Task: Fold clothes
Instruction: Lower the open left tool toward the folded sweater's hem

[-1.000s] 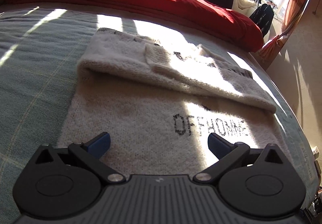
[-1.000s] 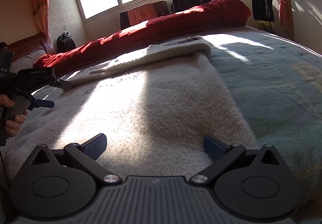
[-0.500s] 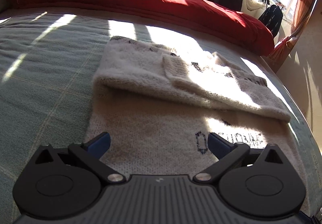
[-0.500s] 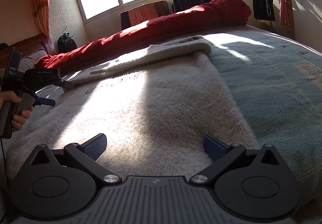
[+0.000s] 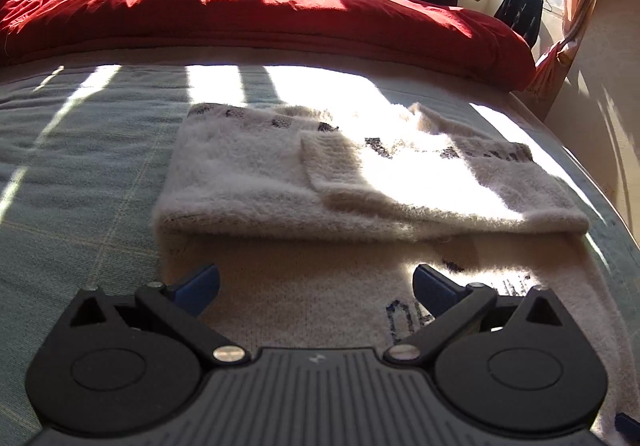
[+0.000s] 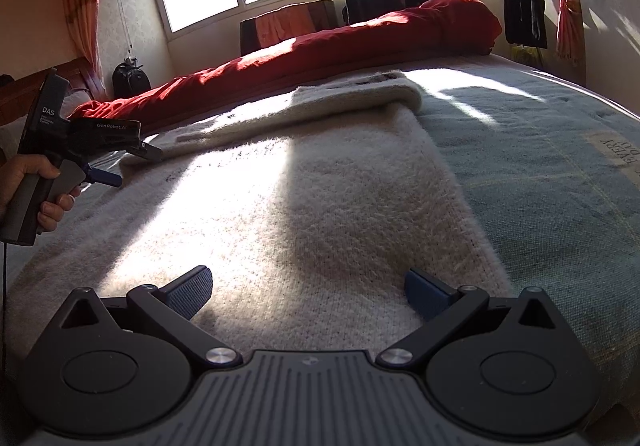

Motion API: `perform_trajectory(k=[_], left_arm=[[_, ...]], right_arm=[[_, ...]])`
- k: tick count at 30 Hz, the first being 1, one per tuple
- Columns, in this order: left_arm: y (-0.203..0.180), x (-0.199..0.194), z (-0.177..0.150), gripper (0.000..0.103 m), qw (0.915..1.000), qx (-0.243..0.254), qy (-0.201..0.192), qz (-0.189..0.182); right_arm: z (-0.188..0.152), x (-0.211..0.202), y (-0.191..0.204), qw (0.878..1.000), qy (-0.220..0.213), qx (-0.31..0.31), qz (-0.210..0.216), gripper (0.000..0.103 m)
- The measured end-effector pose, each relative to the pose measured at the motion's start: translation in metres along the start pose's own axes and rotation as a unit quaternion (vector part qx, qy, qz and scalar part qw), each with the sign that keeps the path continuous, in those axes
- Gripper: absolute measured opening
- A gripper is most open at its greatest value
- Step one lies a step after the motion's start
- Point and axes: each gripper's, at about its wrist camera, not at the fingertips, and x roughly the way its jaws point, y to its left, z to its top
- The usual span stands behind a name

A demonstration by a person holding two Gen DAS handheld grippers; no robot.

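We hold both hand-held grippers, left [image 5: 316, 284] and right [image 6: 308, 288], with fingers apart over the fuzzy cream knitted sweater [image 5: 360, 181], half-folded on the bed [image 5: 80, 173]; we should pinch both near hem corners evenly.

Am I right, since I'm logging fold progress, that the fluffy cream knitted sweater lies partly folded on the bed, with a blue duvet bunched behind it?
Nearly: the fluffy cream knitted sweater is partly folded, but the bunched duvet is red, as the left wrist view shows.

Sweater [image 5: 360, 181] on bed [image 5: 80, 165], duvet [image 5: 260, 17] behind.
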Motion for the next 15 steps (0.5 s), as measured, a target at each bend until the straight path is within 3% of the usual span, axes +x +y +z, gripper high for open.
perform_trajectory(k=[6,11,15], left_arm=[[-0.011,0.027,0.041,0.102,0.9998,0.011,-0.017,-0.003],[0.015,0.059,0.031,0.102,0.9985,-0.021,0.033,0.037],[0.013,0.042,0.027,0.102,0.9993,-0.012,0.013,0.034]], right_arm=[[0.002,0.001,-0.001,1.000,0.001,0.001,0.001,0.103],[0.003,0.001,-0.001,1.000,0.003,0.002,0.002,0.103],[0.003,0.001,-0.002,1.000,0.003,0.003,0.003,0.103]])
